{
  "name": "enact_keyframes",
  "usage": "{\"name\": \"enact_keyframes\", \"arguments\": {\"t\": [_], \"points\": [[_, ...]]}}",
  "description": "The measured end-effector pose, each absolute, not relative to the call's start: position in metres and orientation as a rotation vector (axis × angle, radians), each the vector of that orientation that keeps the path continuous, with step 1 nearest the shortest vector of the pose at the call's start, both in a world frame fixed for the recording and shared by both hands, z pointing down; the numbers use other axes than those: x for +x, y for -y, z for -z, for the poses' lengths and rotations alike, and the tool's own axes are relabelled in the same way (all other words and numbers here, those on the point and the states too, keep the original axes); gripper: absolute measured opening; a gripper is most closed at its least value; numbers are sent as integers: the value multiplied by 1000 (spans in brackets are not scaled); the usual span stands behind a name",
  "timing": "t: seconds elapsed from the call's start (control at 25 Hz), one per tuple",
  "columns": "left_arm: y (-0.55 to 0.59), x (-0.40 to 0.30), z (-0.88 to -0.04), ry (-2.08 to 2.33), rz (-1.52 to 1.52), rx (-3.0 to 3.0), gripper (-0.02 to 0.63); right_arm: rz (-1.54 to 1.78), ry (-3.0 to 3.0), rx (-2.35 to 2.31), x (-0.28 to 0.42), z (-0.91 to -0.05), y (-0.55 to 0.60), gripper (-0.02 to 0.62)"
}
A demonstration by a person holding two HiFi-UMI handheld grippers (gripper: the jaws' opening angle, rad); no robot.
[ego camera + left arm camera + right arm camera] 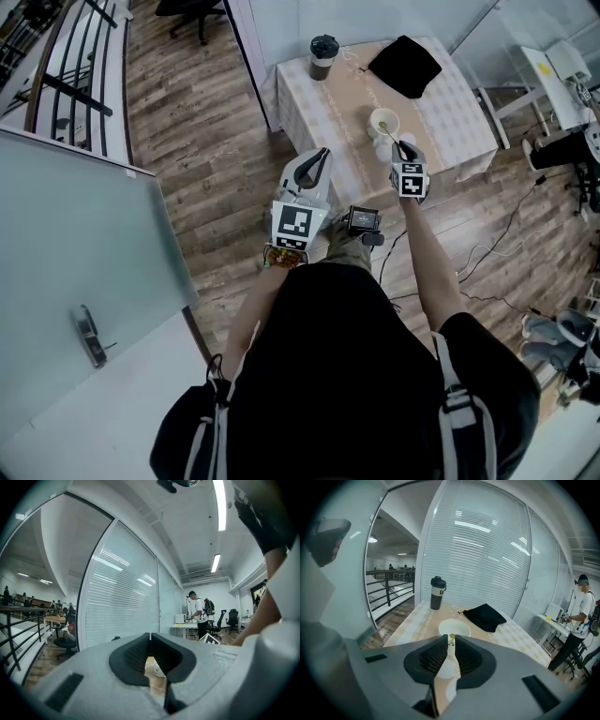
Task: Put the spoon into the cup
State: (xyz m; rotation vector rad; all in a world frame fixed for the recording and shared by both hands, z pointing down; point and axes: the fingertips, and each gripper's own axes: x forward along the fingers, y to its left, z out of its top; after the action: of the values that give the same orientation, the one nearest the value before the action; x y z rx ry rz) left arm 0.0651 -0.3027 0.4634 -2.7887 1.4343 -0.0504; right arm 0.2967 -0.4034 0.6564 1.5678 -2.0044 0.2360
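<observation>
Spoon (390,133) stands slanted in the cup (378,118), bowl end down inside, gold handle leaning out over the rim toward the near edge of the bench (455,112). Cup is white and open-topped, about mid-bench, a little nearer the near edge than the far one. Right claw (403,145) reaches in over the near edge, tips at the handle's upper end. In the right gripper view the right claw (449,640) is drawn to a narrow slit with the handle's gold end (451,639) sitting in it at the tips; reads as a pinch on the spoon. Cup (454,627) lies just beyond the tips. Left claw (322,155) hangs by the near left corner of the bench, well apart from the cup. In the left gripper view the left claw (150,637) has its tips closed together, nothing between them. Toward the far edge: dark lidded tumbler (323,56) near the far left corner, upright, and a black pouch (404,66) lying flat toward the far right. Bench wears a pale checked cloth with a tan centre. Wood plank floor (197,122) around it. Another person (581,616) stands at a desk in the background.
</observation>
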Motion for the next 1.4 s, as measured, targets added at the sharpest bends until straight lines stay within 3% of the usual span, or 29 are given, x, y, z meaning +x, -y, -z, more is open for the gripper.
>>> {"name": "enact_keyframes", "arguments": {"t": [0.6, 1.4], "points": [[295, 61, -466, -1416, 56, -2798, 25, -213, 2042, 1578, 286, -643, 393, 55], [270, 64, -456, -1352, 28, -2792, 25, -46, 2188, 1685, 248, -544, 357, 58]]}}
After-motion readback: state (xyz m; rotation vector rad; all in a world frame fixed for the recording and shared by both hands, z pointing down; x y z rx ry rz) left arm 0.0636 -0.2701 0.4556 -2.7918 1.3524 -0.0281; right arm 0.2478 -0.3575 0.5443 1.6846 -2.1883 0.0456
